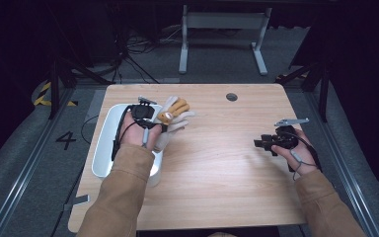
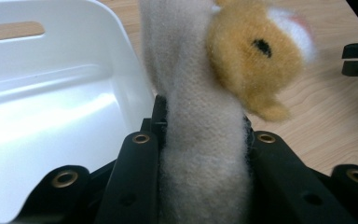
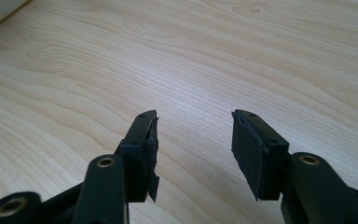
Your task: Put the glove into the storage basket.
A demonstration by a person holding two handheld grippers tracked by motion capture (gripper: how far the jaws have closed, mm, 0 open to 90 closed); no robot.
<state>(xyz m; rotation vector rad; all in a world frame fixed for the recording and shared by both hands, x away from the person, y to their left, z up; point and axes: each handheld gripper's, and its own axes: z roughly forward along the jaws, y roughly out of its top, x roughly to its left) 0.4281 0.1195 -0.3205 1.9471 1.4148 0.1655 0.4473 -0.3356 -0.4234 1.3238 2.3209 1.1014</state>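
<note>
**Plush toy held at the bin's edge**

Between the jaws of the left tool (image 1: 150, 116) hangs a plush toy (image 1: 173, 114), a soft thing in cream and orange-brown, pinched by one of its pale limbs. In the left gripper view the jaws press into the cream plush (image 2: 200, 154) from both sides, so the grip looks firm, and the orange head with its dark eye dangles just past the tips. To that tool's left side lies a white bin (image 1: 104, 148), its smooth bare floor open and its near wall just beside the jaws. The toy itself sits off to the tool's right, over the wooden tabletop (image 1: 217, 163) rather than over the bin.

My reading is that the carry is in hand: the toy is lifted and held at the bin's rim, not yet over the hollow. The next move, as I judge it, asks for the left tool to swing sideways across the wall until the toy hangs wholly above the bin's floor, high enough that the trailing limbs clear the rim, and only then to let the jaws part. Floppy limbs could catch on the wall if it goes low.

Well apart on the other side of the tabletop, the right tool (image 1: 262, 143) rests idle, its jaws standing moderately wide with nothing between them, bare wood grain ahead of its tips.
</note>
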